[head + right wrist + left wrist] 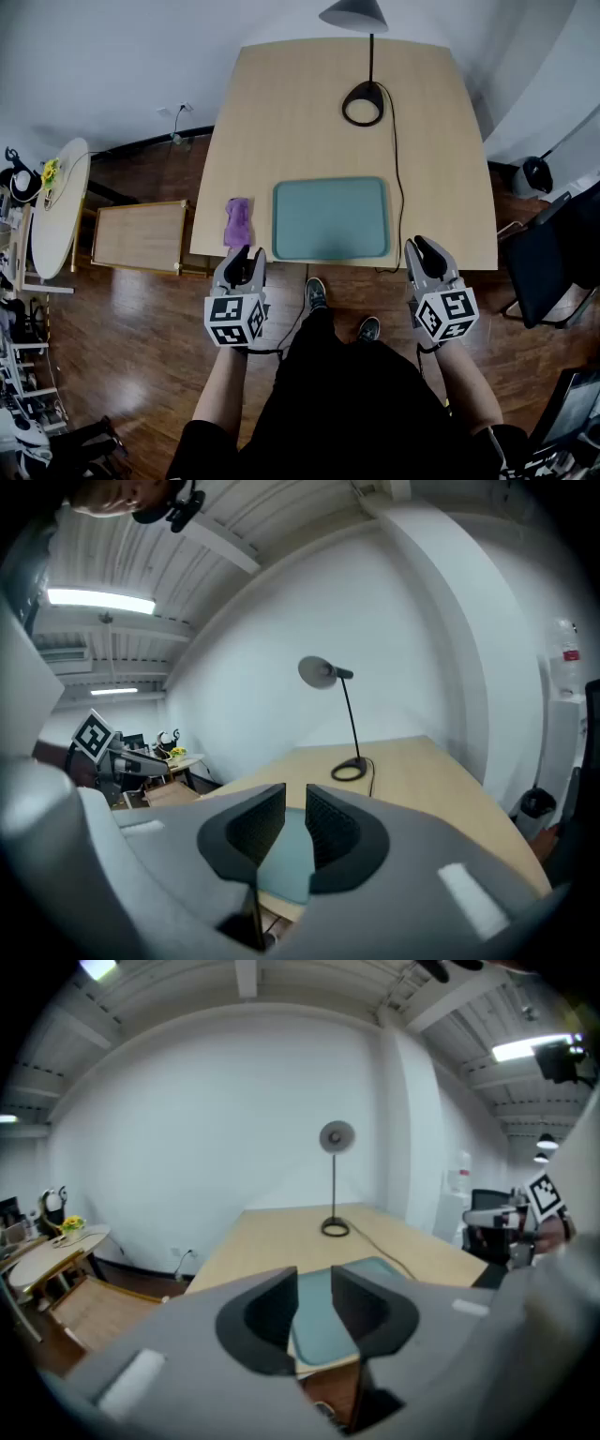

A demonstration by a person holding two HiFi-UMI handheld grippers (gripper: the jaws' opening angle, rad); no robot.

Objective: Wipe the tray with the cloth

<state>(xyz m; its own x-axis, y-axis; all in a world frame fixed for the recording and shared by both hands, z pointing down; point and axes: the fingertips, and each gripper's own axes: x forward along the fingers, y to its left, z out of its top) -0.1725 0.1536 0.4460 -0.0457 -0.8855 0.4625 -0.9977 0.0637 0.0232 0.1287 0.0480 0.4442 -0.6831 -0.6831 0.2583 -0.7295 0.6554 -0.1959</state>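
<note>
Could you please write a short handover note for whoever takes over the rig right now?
Left gripper: open, empty, just short of the cloth.
Right gripper: open, empty, off the table's near edge.
The purple cloth lies crumpled on the table, left of the teal tray, not touching it.
Done: nothing visible; cloth not yet picked up.
Left: grasp the cloth, wipe the tray.

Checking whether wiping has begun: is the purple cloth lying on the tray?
No, the cloth lies on the table to the left of the tray, with bare tabletop between them.
</note>
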